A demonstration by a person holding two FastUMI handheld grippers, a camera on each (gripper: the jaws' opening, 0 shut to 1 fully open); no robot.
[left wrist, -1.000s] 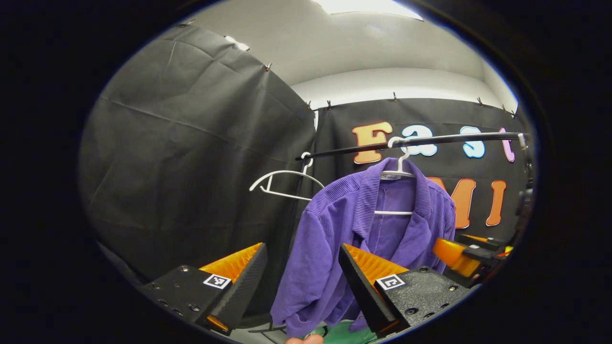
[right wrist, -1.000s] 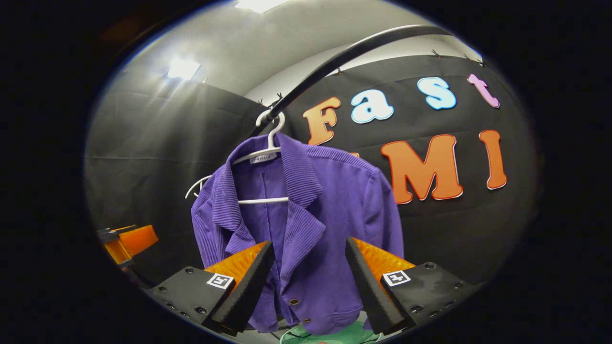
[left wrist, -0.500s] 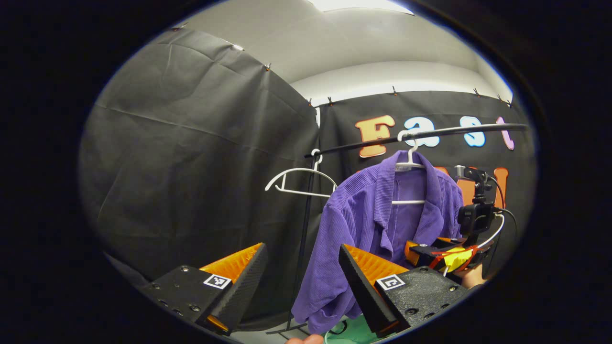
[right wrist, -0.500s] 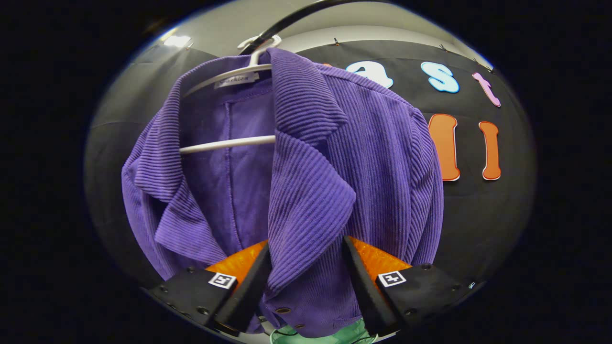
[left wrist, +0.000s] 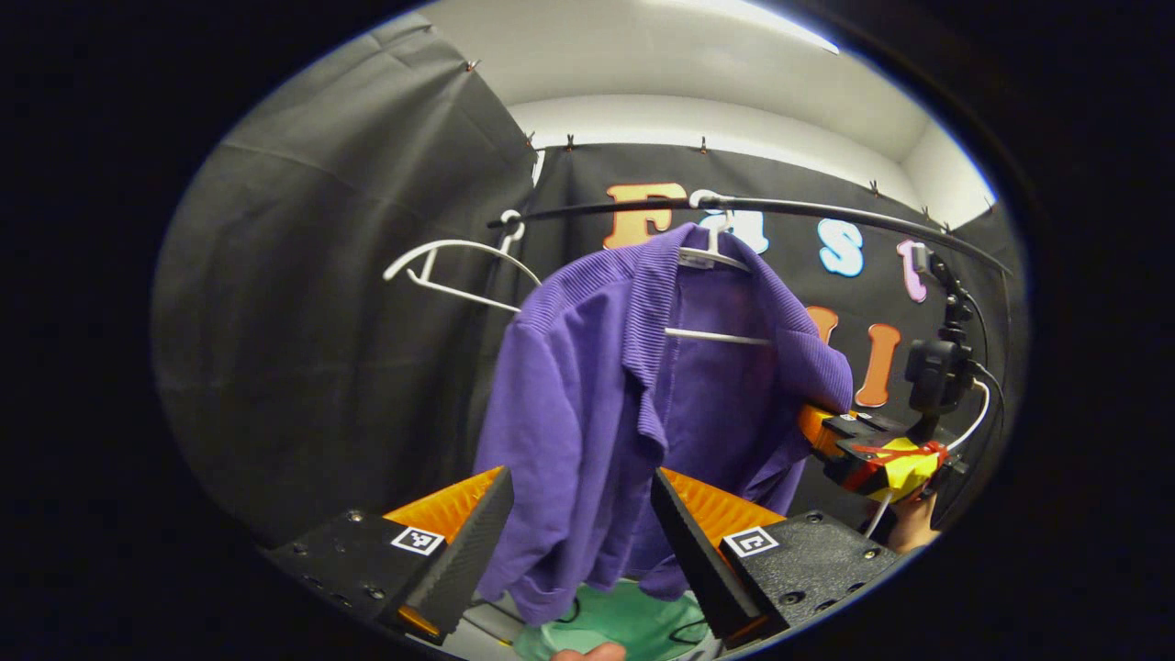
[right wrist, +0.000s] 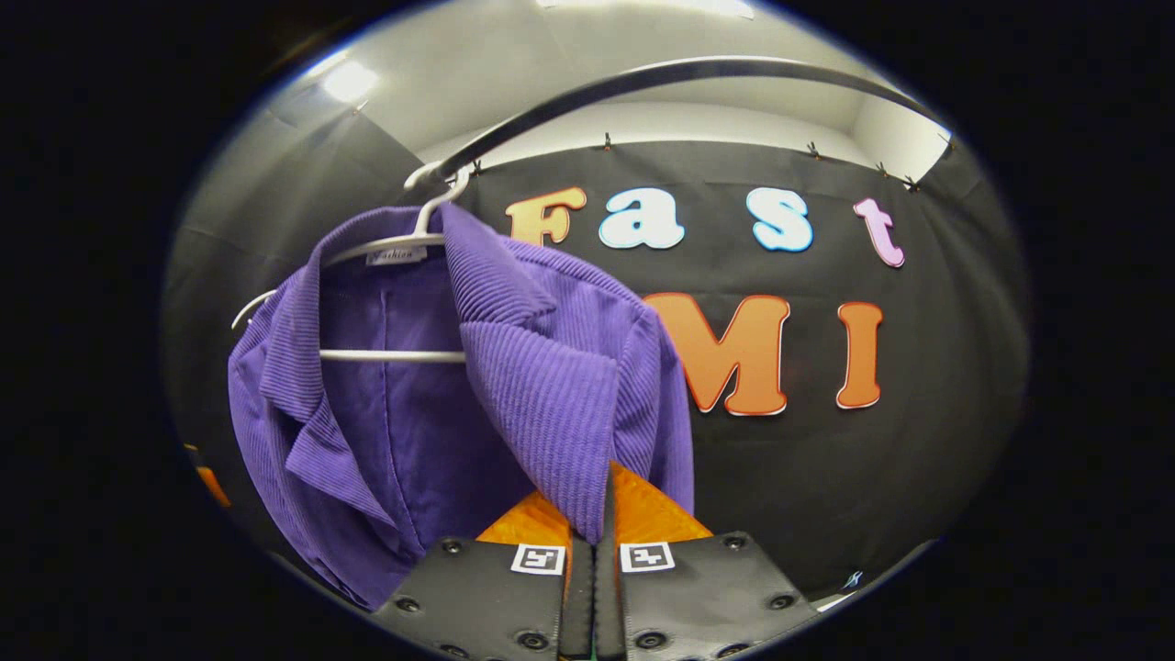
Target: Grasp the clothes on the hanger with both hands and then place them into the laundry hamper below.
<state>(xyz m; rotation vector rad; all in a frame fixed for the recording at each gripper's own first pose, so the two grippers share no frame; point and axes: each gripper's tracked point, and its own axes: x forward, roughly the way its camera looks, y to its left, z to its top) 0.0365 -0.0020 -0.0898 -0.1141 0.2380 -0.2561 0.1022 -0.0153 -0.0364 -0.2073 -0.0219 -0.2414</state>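
Now the right gripper point(right wrist: 592, 542) was clamped, jaws together, on the lapel of the purple corduroy jacket point(right wrist: 551, 386), where half a second earlier they were spread. The left gripper point(left wrist: 578, 523) was kept apart beside the jacket's sleeve, the garment hung on its white hanger point(left wrist: 711, 262).

Both views look up—close, perhaps—at the shared jacket point(left wrist: 597, 413) point(right wrist: 514, 386).

The jacket point(right wrist: 551, 386) is ribbed, corduroy-like cloth with a matt, soft surface, while its inner lining point(right wrist: 404, 404) looks smoother. It hangs on a smooth plastic hanger point(right wrist: 390, 353) from a dark, slightly glossy rail point(right wrist: 643, 78) that looks like metal. The hamper point(left wrist: 624, 620) below appears to be thin, smooth fabric.
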